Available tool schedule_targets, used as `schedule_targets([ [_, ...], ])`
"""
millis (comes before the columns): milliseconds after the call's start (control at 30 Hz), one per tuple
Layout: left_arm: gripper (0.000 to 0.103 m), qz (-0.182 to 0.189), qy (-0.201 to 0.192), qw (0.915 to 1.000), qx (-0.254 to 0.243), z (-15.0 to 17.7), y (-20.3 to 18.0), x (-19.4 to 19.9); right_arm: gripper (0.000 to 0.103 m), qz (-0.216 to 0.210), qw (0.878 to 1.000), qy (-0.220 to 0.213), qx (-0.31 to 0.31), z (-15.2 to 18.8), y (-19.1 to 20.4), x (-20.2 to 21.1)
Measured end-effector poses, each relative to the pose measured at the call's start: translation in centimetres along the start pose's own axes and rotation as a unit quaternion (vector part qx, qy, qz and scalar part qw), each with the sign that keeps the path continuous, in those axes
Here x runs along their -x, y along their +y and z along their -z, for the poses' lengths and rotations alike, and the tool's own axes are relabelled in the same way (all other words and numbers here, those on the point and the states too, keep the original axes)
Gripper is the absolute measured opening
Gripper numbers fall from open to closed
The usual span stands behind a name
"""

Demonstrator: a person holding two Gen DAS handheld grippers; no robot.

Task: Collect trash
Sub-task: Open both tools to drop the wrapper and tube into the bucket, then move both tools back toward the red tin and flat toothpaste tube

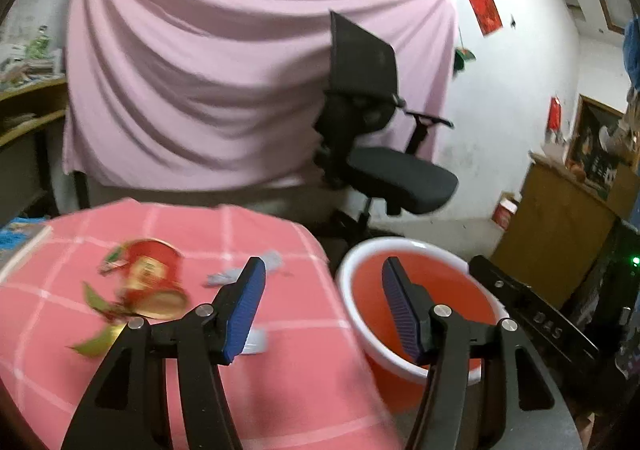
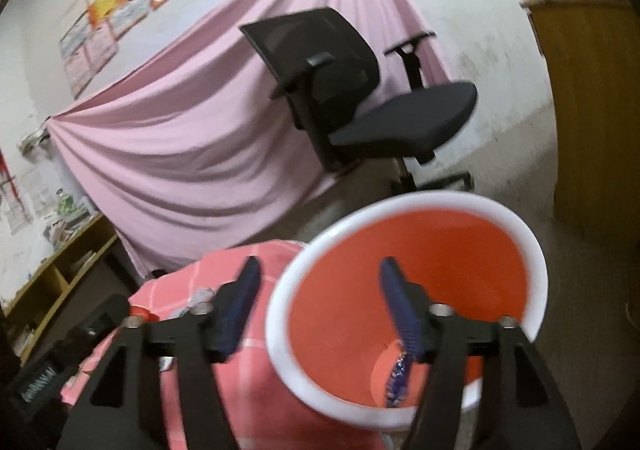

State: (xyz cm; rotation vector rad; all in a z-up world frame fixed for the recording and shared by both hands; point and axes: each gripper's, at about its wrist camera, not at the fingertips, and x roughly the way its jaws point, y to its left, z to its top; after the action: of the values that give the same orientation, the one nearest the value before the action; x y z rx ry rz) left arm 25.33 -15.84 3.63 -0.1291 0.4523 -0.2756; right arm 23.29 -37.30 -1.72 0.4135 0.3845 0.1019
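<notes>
Now, through my left wrist, my left fingers (image 1: pixel 323 304) stand apart and empty; the red can (image 1: pixel 154 277) lies on its side on the bench (image 1: pixel 280 390), off to their left. Through my right wrist, my right fingers (image 2: pixel 320 306) gape, empty, over the orange basin (image 2: pixel 404 290), a blue wrapper (image 2: pixel 397 380) inside.

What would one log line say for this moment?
left gripper: open, empty | right gripper: open | blue wrapper: in red basin | red can: on table
</notes>
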Motion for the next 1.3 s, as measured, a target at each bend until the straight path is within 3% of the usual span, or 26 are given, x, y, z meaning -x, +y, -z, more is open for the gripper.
schedule_targets([
  [100, 0.062, -0.022, -0.026, 0.9994, 0.003, -0.3, 1.6, 1.9, 0.08, -0.02, 0.999, -0.031, 0.02, -0.4, 2.0, 0.7],
  [167, 0.08, -0.032, -0.047, 0.9982, 0.017, -0.4, 3.1, 3.4, 0.091, -0.035, 0.998, -0.051, 0.033, -0.4, 3.2, 1.2],
  [233, 0.091, -0.039, -0.075, 0.9956, 0.04, -0.4, 5.0, 5.2, 0.103, -0.043, 0.995, -0.074, 0.042, -0.3, 4.4, 1.8],
  [333, 0.099, -0.061, -0.113, 0.9898, 0.062, -0.3, 7.5, 7.8, 0.103, -0.052, 0.992, -0.095, 0.057, 0.0, 5.9, 2.4],
  [667, 0.101, -0.146, -0.188, 0.9706, 0.033, 2.3, 12.0, 12.2, 0.103, -0.074, 0.976, -0.156, 0.135, 2.0, 11.5, 3.8],
  [833, 0.101, -0.166, -0.185, 0.9682, 0.025, 3.5, 13.9, 12.2, 0.103, -0.086, 0.977, -0.119, 0.153, 3.1, 13.2, 2.4],
  [1100, 0.101, -0.177, -0.142, 0.9729, 0.044, 4.6, 17.3, 10.7, 0.103, -0.073, 0.978, -0.065, 0.186, 4.4, 14.6, 0.1],
  [1300, 0.101, -0.156, -0.085, 0.9813, 0.075, 4.7, 19.1, 9.0, 0.103, -0.074, 0.976, 0.027, 0.203, 5.3, 15.3, -2.8],
])
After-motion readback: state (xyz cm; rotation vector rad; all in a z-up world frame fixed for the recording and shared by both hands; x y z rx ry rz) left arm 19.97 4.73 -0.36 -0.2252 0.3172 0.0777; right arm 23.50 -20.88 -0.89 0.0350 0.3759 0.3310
